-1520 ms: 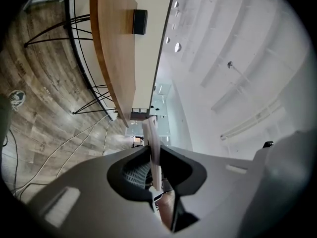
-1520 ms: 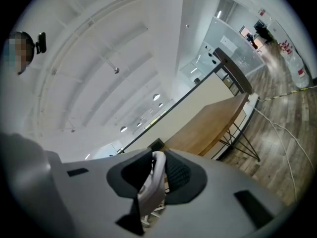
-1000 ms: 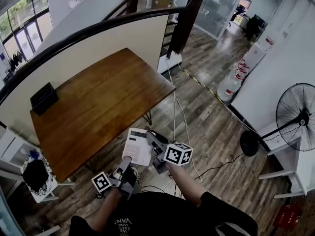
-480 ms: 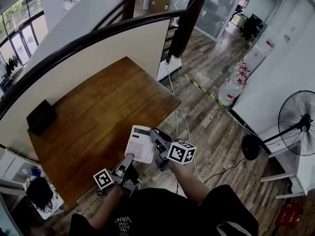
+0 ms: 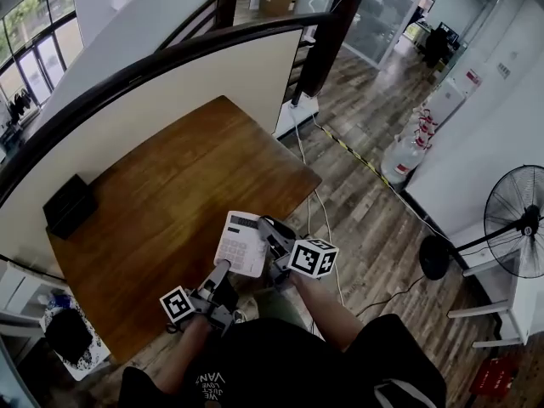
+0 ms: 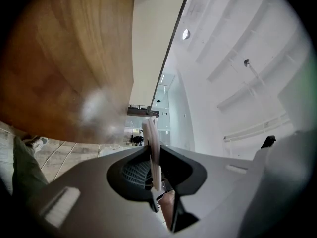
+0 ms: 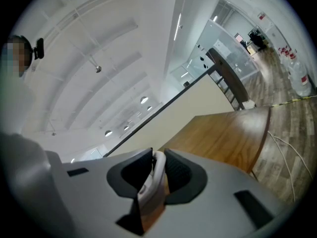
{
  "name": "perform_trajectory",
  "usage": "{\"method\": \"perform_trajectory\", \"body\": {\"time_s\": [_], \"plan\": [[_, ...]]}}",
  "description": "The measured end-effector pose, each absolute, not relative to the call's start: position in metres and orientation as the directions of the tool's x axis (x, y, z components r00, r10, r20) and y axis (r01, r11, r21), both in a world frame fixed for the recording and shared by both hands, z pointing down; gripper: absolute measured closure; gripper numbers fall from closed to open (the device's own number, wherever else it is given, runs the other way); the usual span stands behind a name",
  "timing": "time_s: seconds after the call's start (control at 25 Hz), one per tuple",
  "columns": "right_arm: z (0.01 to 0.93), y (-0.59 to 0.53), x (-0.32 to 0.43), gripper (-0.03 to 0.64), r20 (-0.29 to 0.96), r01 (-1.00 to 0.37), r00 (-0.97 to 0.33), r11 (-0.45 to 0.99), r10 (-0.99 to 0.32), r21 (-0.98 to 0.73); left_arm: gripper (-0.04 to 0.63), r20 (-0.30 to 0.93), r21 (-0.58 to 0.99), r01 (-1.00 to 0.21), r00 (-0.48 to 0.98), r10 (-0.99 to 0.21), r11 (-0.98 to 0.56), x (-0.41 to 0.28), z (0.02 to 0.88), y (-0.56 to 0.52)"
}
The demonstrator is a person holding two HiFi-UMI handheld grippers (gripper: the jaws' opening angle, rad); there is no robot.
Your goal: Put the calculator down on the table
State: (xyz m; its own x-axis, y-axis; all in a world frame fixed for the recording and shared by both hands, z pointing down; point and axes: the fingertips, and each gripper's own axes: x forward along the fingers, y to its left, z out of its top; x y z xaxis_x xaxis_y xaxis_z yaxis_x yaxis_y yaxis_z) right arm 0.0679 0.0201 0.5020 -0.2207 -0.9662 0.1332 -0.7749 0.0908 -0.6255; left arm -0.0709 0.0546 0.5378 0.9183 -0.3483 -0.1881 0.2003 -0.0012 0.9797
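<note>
- White calculator (image 5: 241,243) is off the desk (image 5: 170,185), carried between two grippers, keys and display facing up.
- In the head view it sits over the desk's near edge, close to the right corner. Can't tell how high above the wood it is.
- Left gripper (image 5: 223,270) is clamped on the calculator's near edge, at the lower left corner.
- In the left gripper view the jaws stand narrow, pads pressing both faces of the thin white body (image 6: 152,150), which is seen edge-on. The gripper holds it firmly.
- Right gripper (image 5: 270,238) grips the calculator's right side.
- In the right gripper view the jaws are a little apart, closed on the white casing edge (image 7: 157,168) that fills the gap.
- Marker cube (image 5: 312,257) on the right gripper is just right of the calculator; the left one's cube (image 5: 176,305) is lower left, near the person's sleeve.
- The desk is brown wood, set against a cream partition (image 5: 204,75) with a dark top rail.
- Black box (image 5: 70,204) sits on the desk's far left side by the partition, well apart from the calculator.
- The desk top near the calculator is bare wood.
- On the floor, a pedestal fan (image 5: 517,223) stands at the right edge and water bottles (image 5: 398,164) stand by the white wall.
- A white cable (image 5: 316,195) runs across the wood floor beside the desk's right corner.
</note>
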Motion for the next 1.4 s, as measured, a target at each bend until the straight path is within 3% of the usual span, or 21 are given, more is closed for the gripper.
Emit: {"method": "perform_trajectory", "body": {"time_s": [1.4], "plan": [[0.556, -0.240, 0.132, 0.554, 0.242, -0.660, -0.638, 0.357, -0.731, -0.661, 0.543, -0.086, 0.989, 0.145, 0.717, -0.691, 0.027, 0.026, 0.582, -0.144]]}}
